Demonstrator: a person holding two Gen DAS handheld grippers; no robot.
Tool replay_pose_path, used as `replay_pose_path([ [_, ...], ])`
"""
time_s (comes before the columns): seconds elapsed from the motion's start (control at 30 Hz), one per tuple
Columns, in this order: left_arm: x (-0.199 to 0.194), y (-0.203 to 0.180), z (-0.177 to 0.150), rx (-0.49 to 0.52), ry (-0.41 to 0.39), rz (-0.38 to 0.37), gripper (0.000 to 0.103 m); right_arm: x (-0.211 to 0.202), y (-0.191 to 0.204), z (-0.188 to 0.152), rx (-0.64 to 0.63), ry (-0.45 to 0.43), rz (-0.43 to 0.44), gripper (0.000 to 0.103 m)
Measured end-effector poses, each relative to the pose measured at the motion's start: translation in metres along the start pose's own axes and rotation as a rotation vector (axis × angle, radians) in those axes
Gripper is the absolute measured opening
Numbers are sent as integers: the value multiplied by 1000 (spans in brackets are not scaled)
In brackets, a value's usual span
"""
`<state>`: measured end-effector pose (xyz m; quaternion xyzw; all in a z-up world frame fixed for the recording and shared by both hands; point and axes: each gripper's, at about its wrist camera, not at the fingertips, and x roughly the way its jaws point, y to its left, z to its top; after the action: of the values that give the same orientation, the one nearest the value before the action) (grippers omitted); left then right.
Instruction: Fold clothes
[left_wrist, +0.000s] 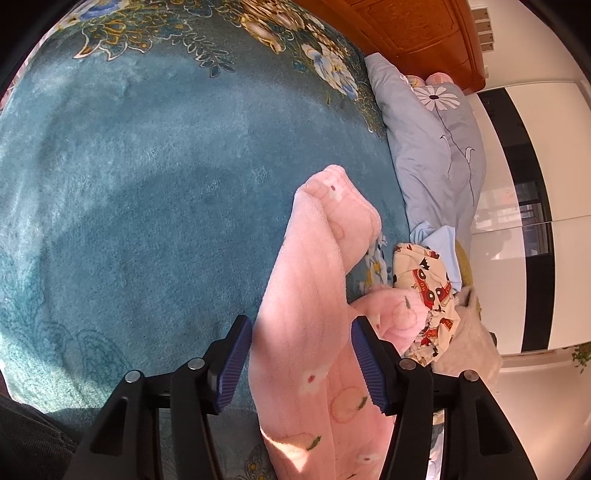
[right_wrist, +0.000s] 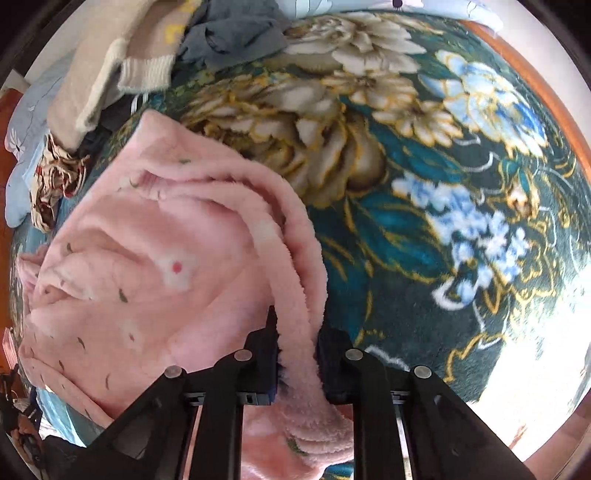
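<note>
Pink fleece garment (right_wrist: 155, 266) lies rumpled on the teal floral blanket (right_wrist: 424, 236); right gripper (right_wrist: 297, 354) pinches its thick edge, left gripper (left_wrist: 301, 354) straddles it unclamped. Pull both ends taut before folding.

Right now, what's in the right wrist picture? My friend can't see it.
The right hand-held gripper pinches the fluffy edge of a pink garment that lies crumpled on a teal flowered blanket. More clothes are piled at the top left.
</note>
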<state>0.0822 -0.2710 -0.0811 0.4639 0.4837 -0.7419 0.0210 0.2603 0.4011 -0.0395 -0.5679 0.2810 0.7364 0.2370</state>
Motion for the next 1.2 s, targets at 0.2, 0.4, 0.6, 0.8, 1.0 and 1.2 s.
replay_pose_path([
  [0.2,12,-2,7,-21,30,3,63,-5,-37,32,73,-51,-165,16],
  [0.4,44,-7,26,-5,71,109,63,25,-39,25,30,12,-204,17],
  [0.6,73,-12,45,11,127,162,57,26,-50,28,44,35,-173,18],
  [0.8,84,-38,53,125,136,197,6,31,-47,28,30,48,-204,18],
  [1.0,33,-116,78,332,-1,24,4,30,-50,28,35,55,-212,18],
  [1.2,-46,-102,76,312,-222,-24,4,29,-54,21,52,44,-196,18],
])
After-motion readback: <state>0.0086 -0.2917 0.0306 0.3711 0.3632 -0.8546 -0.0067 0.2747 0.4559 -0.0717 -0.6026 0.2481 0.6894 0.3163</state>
